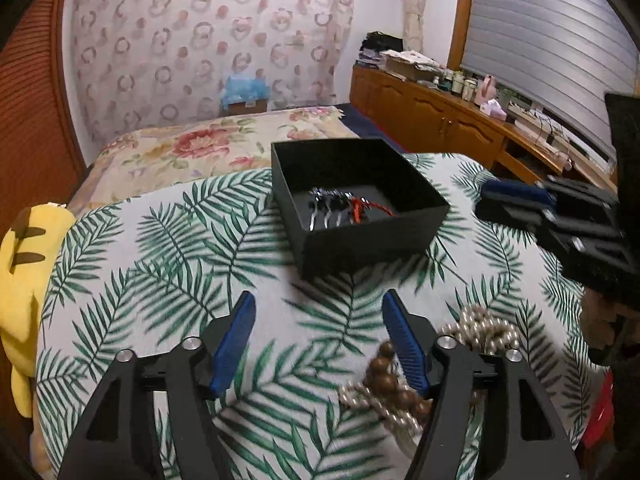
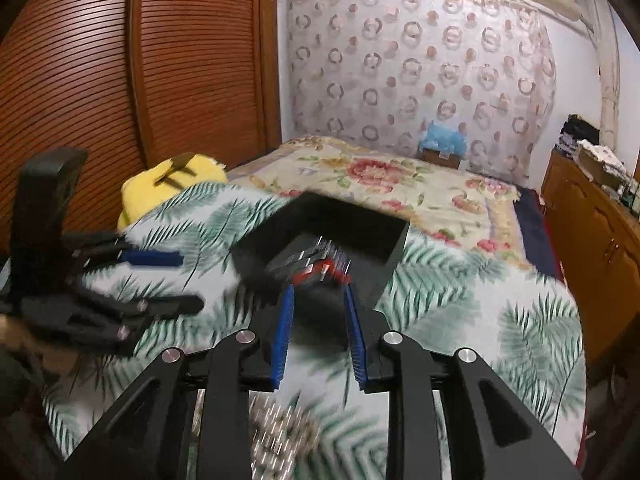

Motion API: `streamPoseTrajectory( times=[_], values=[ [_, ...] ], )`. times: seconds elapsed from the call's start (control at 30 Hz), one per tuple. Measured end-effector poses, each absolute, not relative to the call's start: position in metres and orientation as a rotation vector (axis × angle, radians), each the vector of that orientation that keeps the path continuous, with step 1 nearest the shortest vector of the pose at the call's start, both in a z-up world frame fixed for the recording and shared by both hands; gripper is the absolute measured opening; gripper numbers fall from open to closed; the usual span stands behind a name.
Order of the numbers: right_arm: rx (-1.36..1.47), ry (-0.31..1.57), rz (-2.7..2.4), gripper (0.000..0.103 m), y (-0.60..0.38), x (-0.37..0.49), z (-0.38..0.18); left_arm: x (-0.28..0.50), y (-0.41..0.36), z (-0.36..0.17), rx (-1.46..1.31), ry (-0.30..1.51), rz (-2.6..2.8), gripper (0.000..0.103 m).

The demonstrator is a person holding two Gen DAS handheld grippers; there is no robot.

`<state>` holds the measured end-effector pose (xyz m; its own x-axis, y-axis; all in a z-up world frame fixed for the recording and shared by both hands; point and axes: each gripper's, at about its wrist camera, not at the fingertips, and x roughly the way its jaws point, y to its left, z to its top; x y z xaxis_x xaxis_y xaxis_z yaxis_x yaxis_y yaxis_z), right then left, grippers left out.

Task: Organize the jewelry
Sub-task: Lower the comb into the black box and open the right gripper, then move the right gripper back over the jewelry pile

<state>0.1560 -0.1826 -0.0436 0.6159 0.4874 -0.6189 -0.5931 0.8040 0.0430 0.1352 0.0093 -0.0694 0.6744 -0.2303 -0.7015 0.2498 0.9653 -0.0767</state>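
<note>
A black open box (image 1: 372, 242) stands on the palm-leaf cloth and holds silver pieces (image 1: 327, 206) and a red cord (image 1: 362, 207). My left gripper (image 1: 318, 312) is open and empty, short of the box. A pearl necklace (image 1: 486, 330) and a brown bead bracelet (image 1: 390, 376) lie by its right finger. My right gripper (image 2: 319, 296) is open and empty at the box's (image 2: 384, 276) near wall; it shows at the right of the left wrist view (image 1: 512, 200). The red cord (image 2: 320, 270) is blurred. The pearls (image 2: 284, 436) lie under it.
A yellow plush toy (image 1: 24, 280) sits at the cloth's left edge. A floral bedspread (image 1: 208, 148) lies behind the box. A wooden cabinet (image 1: 448, 120) with clutter runs along the right. A slatted wooden wardrobe (image 2: 120, 80) stands at the left.
</note>
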Motion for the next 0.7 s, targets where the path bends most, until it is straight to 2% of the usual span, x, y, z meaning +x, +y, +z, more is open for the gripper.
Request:
streamPoseTrajectory(
  times=[0.37, 0.47, 0.63, 0.7],
  values=[
    [-0.145, 0.776, 0.636, 0.028, -0.212, 0.091, -0.082, 0.102, 0.005, -0.086, 0.021, 0.814, -0.276, 0.069],
    [-0.156, 0.799, 0.649, 0.047, -0.210, 0.081, -0.091, 0.095, 0.006, -0.090, 0.008, 0.820, -0.277, 0.069],
    [-0.147, 0.811, 0.654, 0.047, -0.208, 0.081, -0.097, 0.089, 0.006, -0.093, 0.004, 0.827, -0.273, 0.069],
    [-0.142, 0.811, 0.654, 0.041, -0.207, 0.083, -0.098, 0.087, 0.005, -0.094, 0.003, 0.828, -0.273, 0.069]
  ],
)
